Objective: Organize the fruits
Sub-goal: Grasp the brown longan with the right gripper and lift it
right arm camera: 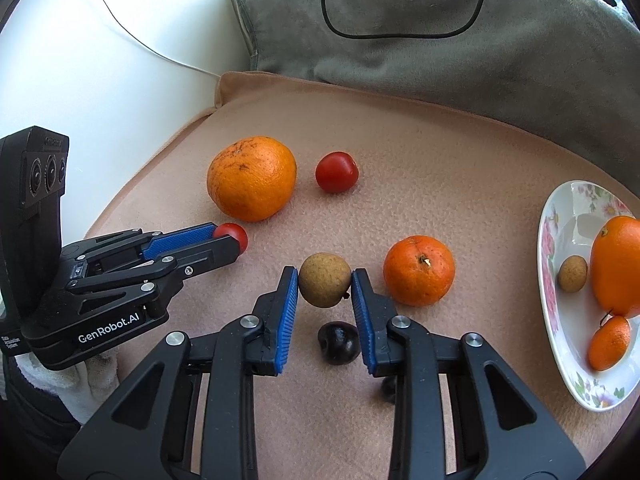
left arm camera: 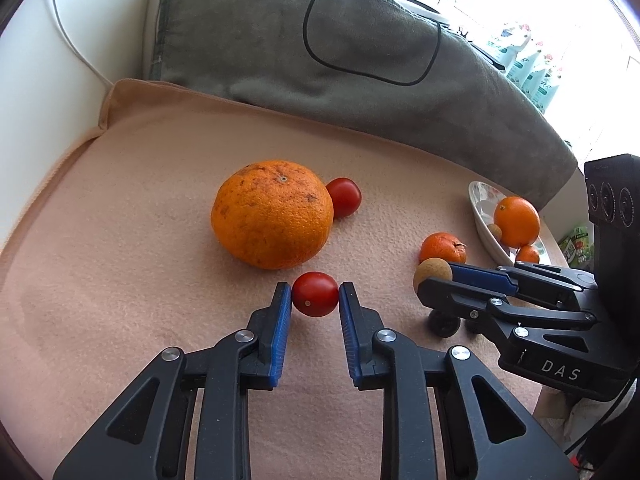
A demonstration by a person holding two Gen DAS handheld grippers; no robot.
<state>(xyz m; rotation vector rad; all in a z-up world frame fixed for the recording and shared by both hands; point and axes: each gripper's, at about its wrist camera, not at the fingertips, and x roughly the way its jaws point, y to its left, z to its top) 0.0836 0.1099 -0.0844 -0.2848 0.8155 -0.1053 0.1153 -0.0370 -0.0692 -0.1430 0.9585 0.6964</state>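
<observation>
My left gripper (left arm camera: 315, 294) is shut on a small red tomato (left arm camera: 315, 294) just in front of a big orange (left arm camera: 272, 214); it also shows in the right wrist view (right arm camera: 232, 238). My right gripper (right arm camera: 325, 280) is shut on a brown longan (right arm camera: 325, 279), seen from the left too (left arm camera: 432, 274). A second tomato (right arm camera: 337, 172), a small orange (right arm camera: 419, 270) and a dark cherry (right arm camera: 338, 342) lie on the pink cloth (right arm camera: 460, 184). A flowered plate (right arm camera: 560, 240) at right holds an orange (right arm camera: 618, 266), a longan (right arm camera: 573, 274) and a small mandarin (right arm camera: 609, 343).
A grey cushion (right arm camera: 440, 32) with a black cable (right arm camera: 476, 8) lies behind the cloth. A white wall or sofa side (right arm camera: 100, 60) stands at the left. Another dark fruit (right arm camera: 388, 388) shows partly under my right gripper.
</observation>
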